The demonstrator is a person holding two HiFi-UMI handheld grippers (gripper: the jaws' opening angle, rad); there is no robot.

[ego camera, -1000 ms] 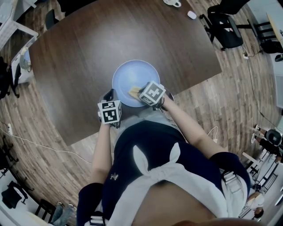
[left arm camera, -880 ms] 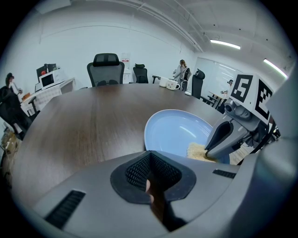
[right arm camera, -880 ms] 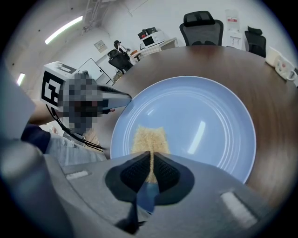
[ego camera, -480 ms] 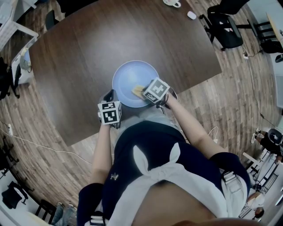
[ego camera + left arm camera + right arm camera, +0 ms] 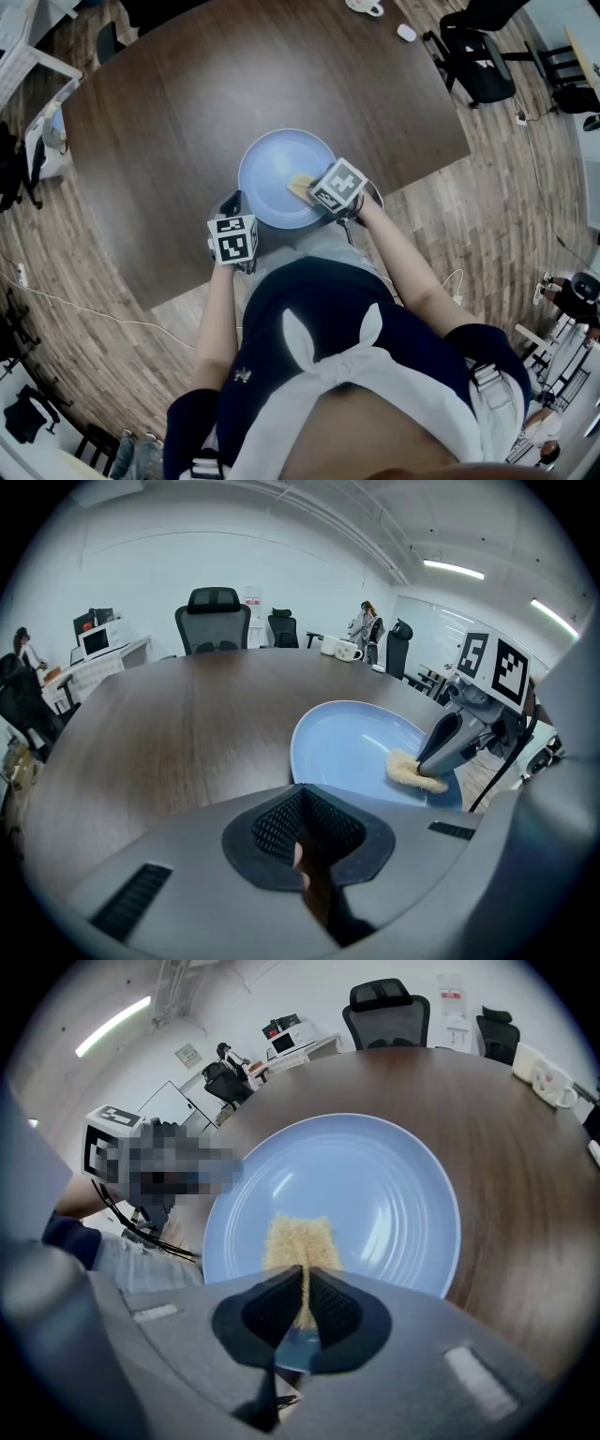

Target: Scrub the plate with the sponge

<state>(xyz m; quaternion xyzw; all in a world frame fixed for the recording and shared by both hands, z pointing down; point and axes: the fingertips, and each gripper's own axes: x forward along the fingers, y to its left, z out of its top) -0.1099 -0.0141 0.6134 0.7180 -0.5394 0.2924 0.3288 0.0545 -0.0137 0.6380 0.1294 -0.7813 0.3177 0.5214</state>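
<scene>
While the right tongs (image 5: 302, 1305) pinch the sponge (image 5: 298, 1241) flat on the blue plate (image 5: 403, 1194), near side, scrubbing seems underway (far half likely left); left tongs (image 5: 305, 841) sit closed, empty, just beside it.

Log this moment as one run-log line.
step: scrub | right gripper: fingers shut on sponge | sponge: lying on plate, near side | left gripper: shut, holds nothing, off plate by its near rim

We see bright, even light from ceiling strips (image 5: 455, 569), a soft sheen on the tabletop (image 5: 187, 724), heavy fisheye bending at the edges, and a blurred foreground.
</scene>
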